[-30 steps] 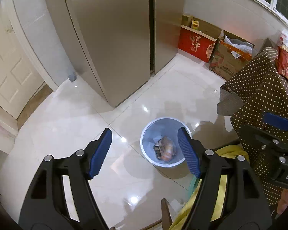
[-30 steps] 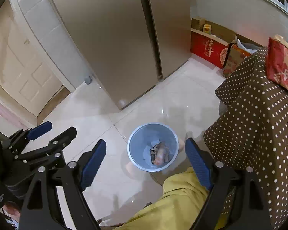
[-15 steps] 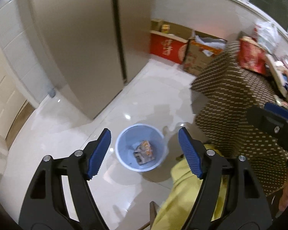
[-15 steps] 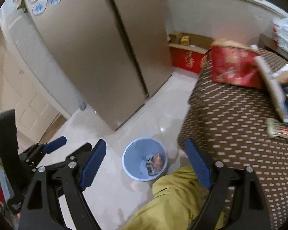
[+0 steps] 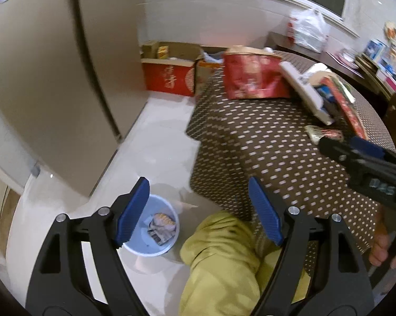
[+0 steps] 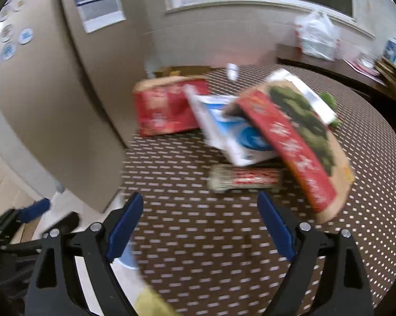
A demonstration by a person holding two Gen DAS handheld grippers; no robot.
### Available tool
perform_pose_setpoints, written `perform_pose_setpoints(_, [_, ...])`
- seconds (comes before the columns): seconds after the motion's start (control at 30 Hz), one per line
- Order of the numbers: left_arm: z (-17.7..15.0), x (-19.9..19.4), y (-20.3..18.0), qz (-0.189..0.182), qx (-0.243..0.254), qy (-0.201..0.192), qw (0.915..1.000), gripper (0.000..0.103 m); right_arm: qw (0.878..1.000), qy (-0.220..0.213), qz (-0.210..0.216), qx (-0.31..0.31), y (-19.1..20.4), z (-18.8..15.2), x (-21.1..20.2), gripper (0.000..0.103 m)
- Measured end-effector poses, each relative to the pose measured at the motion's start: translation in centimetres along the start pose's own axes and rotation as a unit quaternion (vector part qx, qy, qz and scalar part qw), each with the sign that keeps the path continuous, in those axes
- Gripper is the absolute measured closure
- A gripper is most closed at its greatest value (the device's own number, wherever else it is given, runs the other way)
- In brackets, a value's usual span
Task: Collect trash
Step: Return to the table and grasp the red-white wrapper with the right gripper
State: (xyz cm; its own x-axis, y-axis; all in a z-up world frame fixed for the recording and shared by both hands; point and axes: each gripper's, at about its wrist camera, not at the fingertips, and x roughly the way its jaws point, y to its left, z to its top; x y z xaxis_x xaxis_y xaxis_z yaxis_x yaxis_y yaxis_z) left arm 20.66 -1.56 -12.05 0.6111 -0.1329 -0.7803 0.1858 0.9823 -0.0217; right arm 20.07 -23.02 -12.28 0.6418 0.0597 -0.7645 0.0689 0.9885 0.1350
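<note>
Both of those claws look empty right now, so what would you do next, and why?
Probably ease the right gripper forward and down toward the small wrapper lying on the dotted tablecloth. Its jaws are opening with nothing between them, the wrapper lies just ahead, and the blue bin on the floor already holds trash.

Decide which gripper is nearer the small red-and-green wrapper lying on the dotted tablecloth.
Right. The right gripper hangs over the tablecloth just short of the wrapper, jaws opening, nothing between them. The left gripper is off the table's edge, above the blue bin.
</note>
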Motion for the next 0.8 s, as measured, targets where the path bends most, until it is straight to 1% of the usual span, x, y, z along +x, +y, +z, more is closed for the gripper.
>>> perform_pose_setpoints(0.13, [0.9, 0.6, -1.9, -0.018, 0.011, 0.000, 0.9998, 0.025, 0.999, 0.011, -0.023, 0.020, -1.8, -0.1, 1.4, 0.016])
perform_pose_setpoints(0.2, [1.2, 1.0, -2.4, -0.021, 0.012, 0.001, 0.9997, 0.025, 0.999, 0.013, -0.025, 0.020, -2.0, 0.2, 2.1, 0.016])
perform_pose_setpoints(0.33, [1.8, 1.6, -2.6, -0.026, 0.007, 0.006, 0.9996, 0.025, 0.999, 0.025, -0.046, 0.011, -2.1, 1.0, 4.0, 0.016])
perform_pose_setpoints(0.47, [1.9, 1.8, -2.5, -0.028, 0.002, 0.009, 0.9996, 0.025, 0.997, 0.019, -0.071, -0.009, -1.2, 1.1, 4.8, 0.017])
perform_pose_setpoints(0.5, [1.9, 1.9, -2.4, -0.028, 0.002, 0.010, 0.9996, 0.025, 0.997, 0.017, -0.070, -0.010, -1.1, 1.1, 5.0, 0.018])
perform_pose_setpoints(0.53, [1.9, 1.9, -2.3, -0.026, 0.003, 0.011, 0.9996, 0.025, 0.997, 0.015, -0.069, -0.012, -1.1, 1.2, 5.0, 0.024])
perform_pose_setpoints(0.63, [1.8, 2.0, -2.2, -0.024, 0.003, 0.013, 0.9996, 0.025, 0.998, 0.012, -0.065, -0.012, -1.3, 0.8, 4.5, 0.035])
perform_pose_setpoints(0.7, [1.7, 2.1, -2.2, -0.028, 0.001, 0.015, 0.9995, 0.025, 0.998, 0.012, -0.060, -0.011, -1.6, 0.5, 4.1, 0.038])
perform_pose_setpoints(0.73, [1.7, 2.1, -2.2, -0.029, 0.000, 0.016, 0.9995, 0.025, 0.998, 0.011, -0.058, -0.010, -1.8, 0.3, 3.9, 0.042])
perform_pose_setpoints(0.8, [1.7, 2.1, -2.5, -0.033, 0.002, 0.016, 0.9993, 0.025, 0.999, 0.011, -0.049, -0.001, -2.2, 0.0, 3.4, 0.042])
